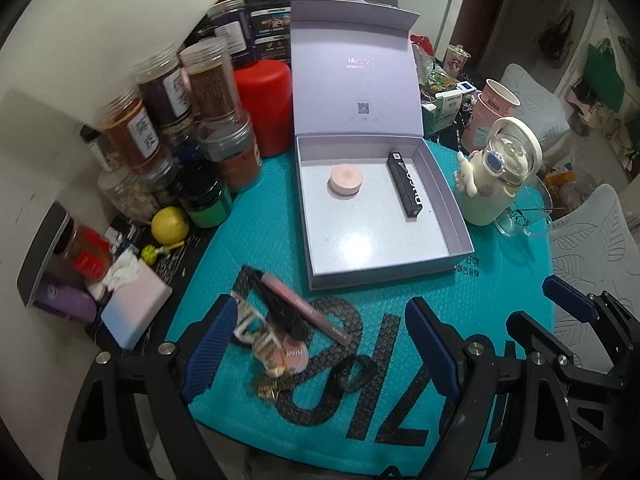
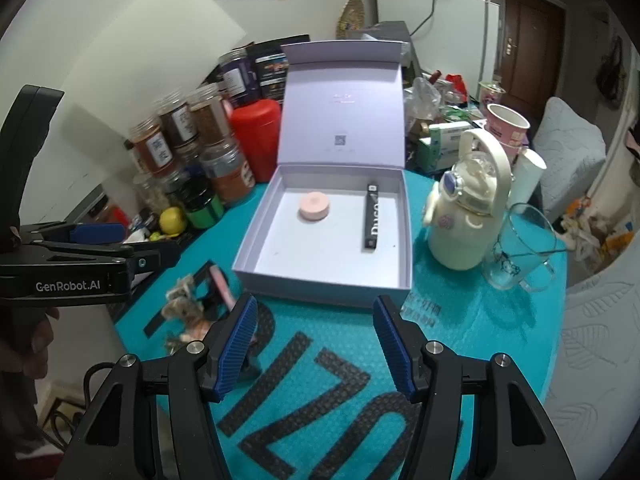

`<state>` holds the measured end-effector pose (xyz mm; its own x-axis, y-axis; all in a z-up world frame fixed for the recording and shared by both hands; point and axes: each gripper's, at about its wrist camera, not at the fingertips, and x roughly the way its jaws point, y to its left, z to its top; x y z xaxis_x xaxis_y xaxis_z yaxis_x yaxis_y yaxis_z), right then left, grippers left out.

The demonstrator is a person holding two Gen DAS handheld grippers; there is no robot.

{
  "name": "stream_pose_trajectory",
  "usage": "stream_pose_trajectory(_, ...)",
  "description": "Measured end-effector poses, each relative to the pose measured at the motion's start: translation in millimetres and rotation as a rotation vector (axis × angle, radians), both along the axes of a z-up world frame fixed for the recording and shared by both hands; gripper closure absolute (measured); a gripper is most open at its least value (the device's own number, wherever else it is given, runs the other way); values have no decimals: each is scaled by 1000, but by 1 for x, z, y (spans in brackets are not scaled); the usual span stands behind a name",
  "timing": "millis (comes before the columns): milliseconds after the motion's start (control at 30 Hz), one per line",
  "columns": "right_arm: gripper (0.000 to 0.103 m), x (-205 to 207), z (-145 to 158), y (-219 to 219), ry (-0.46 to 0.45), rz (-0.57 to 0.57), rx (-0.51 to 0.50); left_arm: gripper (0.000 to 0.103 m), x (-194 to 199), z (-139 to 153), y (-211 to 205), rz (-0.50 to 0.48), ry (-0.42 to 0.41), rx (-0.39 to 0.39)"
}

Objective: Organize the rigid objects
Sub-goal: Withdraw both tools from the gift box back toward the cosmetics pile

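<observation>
One lidded box point(image 1: 440, 184), pale lilac, is set open on a teal bubble mailer point(image 1: 256, 216), its lid stood upright at the back. Two items are held inside: one round pink compact point(image 1: 346, 181) near the back left, and one long black carton point(image 1: 409, 184) laid along the right wall, apart from the compact.

One loose heap is left on the mailer outside the box, near its front left corner. In it are counted one pink tube point(image 1: 308, 308), one black stick point(image 1: 280, 308), one pale hair clip point(image 1: 256, 324), one round pink case point(image 1: 292, 356) and one black ring point(image 1: 354, 372); further small pieces are blurred and cannot be told.

Left gripper point(image 1: 320, 344): jaws spread wide above the heap, nothing pressed between them. Right gripper point(image 2: 314, 350): jaws parted, over bare mailer in front of the box, nothing held.

Beside the box, to the right: one cream bottle point(image 1: 500, 180) with a loop handle, one clear glass mug point(image 2: 520, 248), two stacked pink paper cups point(image 1: 494, 108). To the left: one red canister point(image 1: 264, 104), one lemon point(image 1: 170, 224), and a stack of clear jars point(image 1: 172, 120), at least eight, the rest hidden.
</observation>
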<state>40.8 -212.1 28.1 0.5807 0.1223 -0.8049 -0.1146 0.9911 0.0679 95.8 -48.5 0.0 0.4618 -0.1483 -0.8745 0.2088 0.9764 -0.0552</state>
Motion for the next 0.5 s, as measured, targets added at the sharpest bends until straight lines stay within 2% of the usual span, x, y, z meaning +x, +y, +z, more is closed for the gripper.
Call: stream_pose_trajectory(500,43,-20,-15,22,26,137,43,17,-53,-8,36,131,-4,-11)
